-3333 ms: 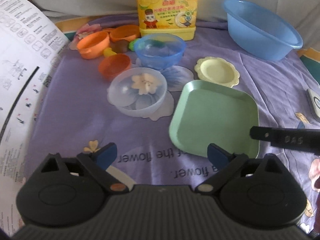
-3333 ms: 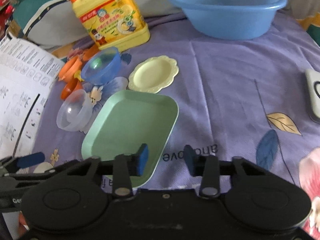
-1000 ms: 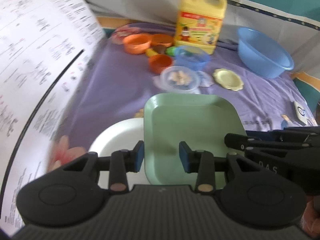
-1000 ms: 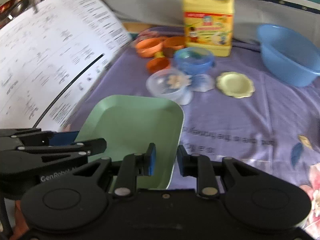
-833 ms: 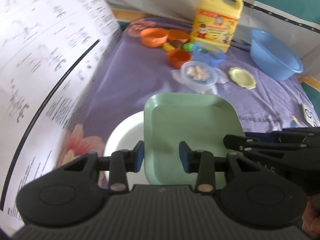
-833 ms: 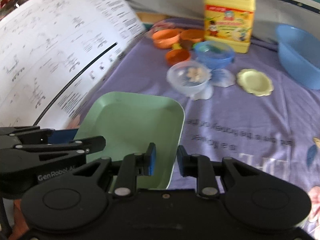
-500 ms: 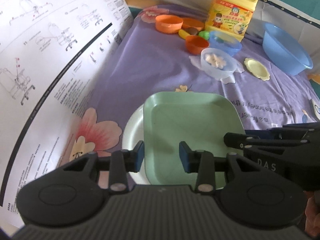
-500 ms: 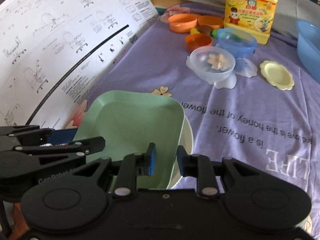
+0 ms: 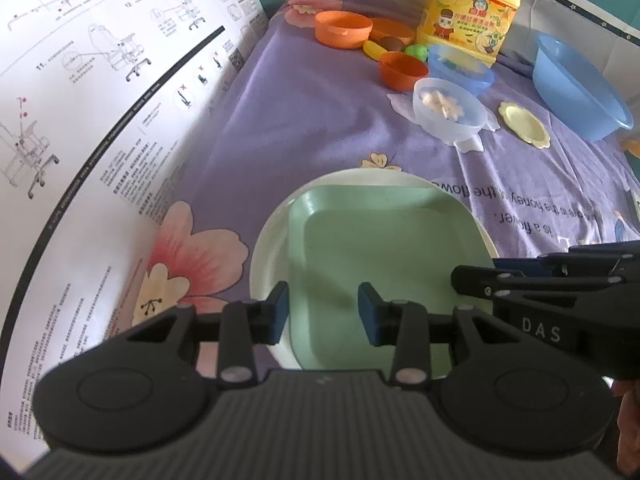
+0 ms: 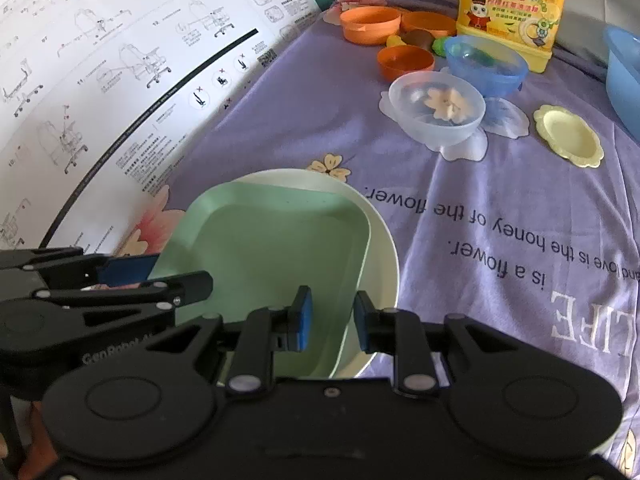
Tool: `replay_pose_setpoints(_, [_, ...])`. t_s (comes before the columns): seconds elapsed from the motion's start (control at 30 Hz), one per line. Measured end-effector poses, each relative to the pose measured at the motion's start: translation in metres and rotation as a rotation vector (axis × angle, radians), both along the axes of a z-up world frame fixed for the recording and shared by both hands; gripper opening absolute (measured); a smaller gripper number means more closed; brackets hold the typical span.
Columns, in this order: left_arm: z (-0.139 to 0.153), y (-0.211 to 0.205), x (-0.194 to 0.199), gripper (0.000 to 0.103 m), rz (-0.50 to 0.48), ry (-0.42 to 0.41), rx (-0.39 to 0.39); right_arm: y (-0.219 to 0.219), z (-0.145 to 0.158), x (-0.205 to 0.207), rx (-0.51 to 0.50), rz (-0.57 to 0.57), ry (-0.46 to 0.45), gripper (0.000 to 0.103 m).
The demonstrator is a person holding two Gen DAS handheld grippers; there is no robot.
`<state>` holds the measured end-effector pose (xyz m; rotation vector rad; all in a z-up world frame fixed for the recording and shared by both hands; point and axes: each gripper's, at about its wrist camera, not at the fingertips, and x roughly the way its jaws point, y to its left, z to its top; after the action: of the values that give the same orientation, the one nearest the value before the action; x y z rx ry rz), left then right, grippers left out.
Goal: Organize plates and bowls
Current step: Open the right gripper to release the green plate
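A green square plate [image 9: 384,256] lies over a white round plate [image 9: 270,248] on the purple cloth; I cannot tell whether it rests on it. My left gripper [image 9: 323,314] is shut on the green plate's left rim. My right gripper [image 10: 332,322] is shut on the right rim of the green plate [image 10: 264,252], with the white plate [image 10: 386,268] showing beyond. Each gripper shows in the other's view: the right gripper [image 9: 476,278] at the right, the left gripper [image 10: 160,276] at the left.
A large printed instruction sheet [image 9: 100,100] rises at the left. Farther back stand a clear bowl [image 9: 444,110], a blue bowl [image 9: 460,66], orange bowls [image 9: 342,30], a small yellow plate [image 9: 524,126], a blue basin [image 9: 576,88] and a yellow detergent bottle [image 9: 472,4].
Both grippers carried the green plate nearer and down, from beside the white plate to over its middle. The far bowls now look farther away.
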<state>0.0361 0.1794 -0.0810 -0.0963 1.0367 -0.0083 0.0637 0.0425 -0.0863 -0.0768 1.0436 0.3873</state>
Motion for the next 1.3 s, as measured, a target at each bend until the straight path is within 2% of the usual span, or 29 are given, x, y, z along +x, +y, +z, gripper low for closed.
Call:
replay_pose_setpoints(0.17, [-0.004,-0.001,0.000,0.036,-0.005,0.007,0.006,0.000,-0.003,0.001,-0.004,0.000,0.011,0.024])
replay_pose_setpoints(0.2, [-0.004,-0.001,0.000,0.038,-0.005,0.005,0.004,0.000,-0.004,0.001,-0.002,0.000,0.014,0.026])
replay_pose_setpoints(0.23, [-0.004,-0.001,0.000,0.039,-0.008,-0.001,0.001,0.000,-0.004,0.001,0.005,0.001,0.017,0.033])
replay_pose_setpoints(0.27, [-0.002,-0.001,-0.001,0.045,-0.008,-0.007,0.000,0.000,-0.004,0.001,0.012,0.003,0.020,0.045])
replay_pose_setpoints(0.33, [0.001,0.000,-0.002,0.055,0.009,-0.027,0.030,-0.001,-0.002,-0.002,0.005,-0.007,0.001,0.048])
replay_pose_setpoints(0.4, [0.005,0.003,-0.002,0.071,0.031,-0.040,0.039,-0.004,0.002,-0.003,0.001,-0.019,-0.013,0.054])
replay_pose_setpoints(0.47, [0.010,0.009,-0.003,0.081,0.058,-0.051,0.028,-0.010,0.007,-0.004,0.004,-0.038,-0.029,0.075])
replay_pose_setpoints(0.53, [0.013,0.012,-0.004,0.093,0.076,-0.061,0.031,-0.017,0.013,-0.006,0.008,-0.056,-0.059,0.086])
replay_pose_setpoints(0.6, [0.015,0.013,-0.005,0.102,0.085,-0.069,0.037,-0.023,0.018,-0.008,0.024,-0.067,-0.072,0.090])
replay_pose_setpoints(0.67, [0.017,0.010,-0.006,0.103,0.082,-0.070,0.045,-0.027,0.022,-0.010,0.025,-0.075,-0.082,0.097])
replay_pose_setpoints(0.77, [0.020,0.006,-0.007,0.103,0.078,-0.066,0.052,-0.029,0.026,-0.013,0.020,-0.084,-0.096,0.102])
replay_pose_setpoints(1.0, [0.028,-0.003,-0.009,0.103,0.075,-0.065,0.068,-0.044,0.031,-0.021,0.033,-0.115,-0.109,0.103])
replay_pose_setpoints(1.3, [0.043,-0.040,0.006,0.103,0.019,-0.079,0.082,-0.096,0.034,-0.021,0.075,-0.229,-0.108,0.103])
